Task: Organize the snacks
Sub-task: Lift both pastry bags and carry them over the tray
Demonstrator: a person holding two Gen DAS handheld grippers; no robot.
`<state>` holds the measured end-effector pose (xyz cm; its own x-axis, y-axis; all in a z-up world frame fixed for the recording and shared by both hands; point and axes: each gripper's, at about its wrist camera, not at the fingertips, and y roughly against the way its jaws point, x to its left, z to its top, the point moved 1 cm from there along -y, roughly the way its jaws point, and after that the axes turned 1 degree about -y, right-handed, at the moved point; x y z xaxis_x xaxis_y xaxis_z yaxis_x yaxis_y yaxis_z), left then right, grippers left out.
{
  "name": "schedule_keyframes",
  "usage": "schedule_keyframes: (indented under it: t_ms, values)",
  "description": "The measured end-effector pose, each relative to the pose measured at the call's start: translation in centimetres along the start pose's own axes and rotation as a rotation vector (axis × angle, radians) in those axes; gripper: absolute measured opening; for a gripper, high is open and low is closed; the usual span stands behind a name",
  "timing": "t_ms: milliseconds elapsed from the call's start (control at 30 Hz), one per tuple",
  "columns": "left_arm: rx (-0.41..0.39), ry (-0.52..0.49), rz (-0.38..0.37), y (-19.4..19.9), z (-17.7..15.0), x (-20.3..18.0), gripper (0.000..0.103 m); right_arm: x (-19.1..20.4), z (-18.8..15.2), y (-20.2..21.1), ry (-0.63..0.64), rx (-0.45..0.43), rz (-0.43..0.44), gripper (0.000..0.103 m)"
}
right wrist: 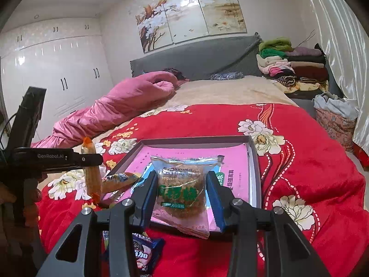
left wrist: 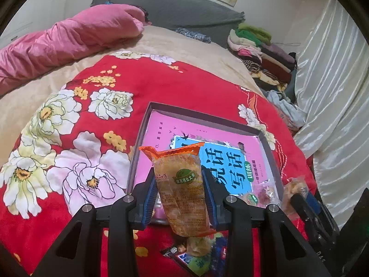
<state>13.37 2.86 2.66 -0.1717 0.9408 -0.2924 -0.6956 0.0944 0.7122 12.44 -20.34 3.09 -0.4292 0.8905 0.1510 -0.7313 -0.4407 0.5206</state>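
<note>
Left tool (left wrist: 182,190): pinching an orange-topped rice snack packet (left wrist: 182,184) by its long sides, the packet standing upright between the blue pads.
Right tool (right wrist: 182,191): pinching a clear-wrapped floss cake (right wrist: 182,189) across its middle, sealed top edge pointing away from the tool.
Tray (right wrist: 253,161): a shallow dark-rimmed box on the bed's red floral blanket (right wrist: 311,161), directly ahead of and below both tools; a pink booklet (right wrist: 233,161) lines its floor.
Already in tray: one long packet (right wrist: 120,180) lies at the corner nearest the left tool, and small wrapped sweets (left wrist: 265,190) sit in the corner towards the right tool.
Loose snacks: a dark blue packet (right wrist: 145,251) lies on the blanket just beneath the right tool, outside the tray (more wrappers show under the left tool, too blurred to name).
Handling, rice packet: probably light and brittle inside slick film; hold the sides gently, away from the crimped ends.
Handling, floss cake: likely soft and crushable, the wrapper slippery; a mid-body pinch suits it, with light pressure.
</note>
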Motion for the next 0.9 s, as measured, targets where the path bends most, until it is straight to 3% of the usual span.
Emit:
schedule_keyframes:
  t_ms: [400,900]
  values:
    - [0.005,-0.022,0.018,-2.1,0.8,-0.3,0.039,-1.2,0.3,-0.9,-0.028,0.002,-0.022,0.043]
    - [0.049,-0.07,0.045,-4.6,-0.1,-0.8,0.039,-1.7,-0.4,-3.3,-0.007,0.077,-0.079,0.043]
